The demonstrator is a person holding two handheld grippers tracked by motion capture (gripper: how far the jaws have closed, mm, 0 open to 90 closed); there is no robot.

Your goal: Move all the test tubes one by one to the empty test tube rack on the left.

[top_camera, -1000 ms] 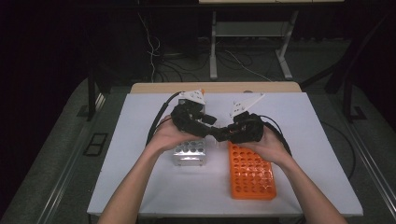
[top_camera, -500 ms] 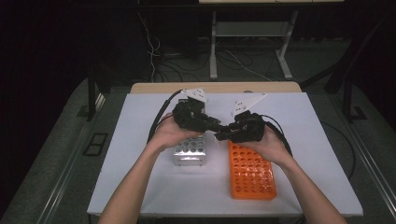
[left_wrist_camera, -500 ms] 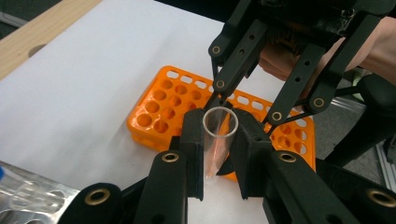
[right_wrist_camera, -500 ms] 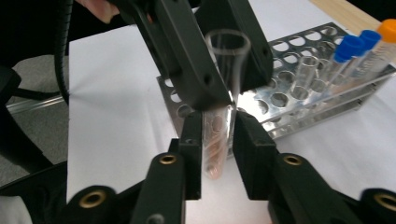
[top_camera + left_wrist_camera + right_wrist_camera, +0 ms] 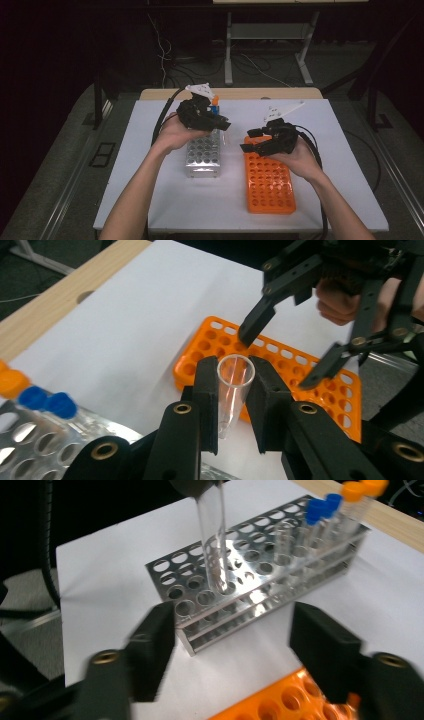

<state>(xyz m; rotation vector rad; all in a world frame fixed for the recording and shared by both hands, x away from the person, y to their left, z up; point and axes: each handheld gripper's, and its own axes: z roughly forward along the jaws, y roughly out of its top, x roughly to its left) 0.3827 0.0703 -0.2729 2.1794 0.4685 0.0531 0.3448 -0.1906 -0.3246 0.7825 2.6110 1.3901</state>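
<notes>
we've got the left gripper (image 5: 232,405) pinching a tube (image 5: 231,390) over bare table (image 5: 150,165) between racks; right gripper (image 5: 232,650) just spread, empty.

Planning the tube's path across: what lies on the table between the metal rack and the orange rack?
Bare white table, as the high view shows. The metal rack and the orange rack stand apart with nothing lying between them.

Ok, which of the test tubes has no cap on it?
The clear tube clamped in the left gripper, held above the metal rack. The tubes standing at the rack's far end wear blue caps or orange caps.
</notes>
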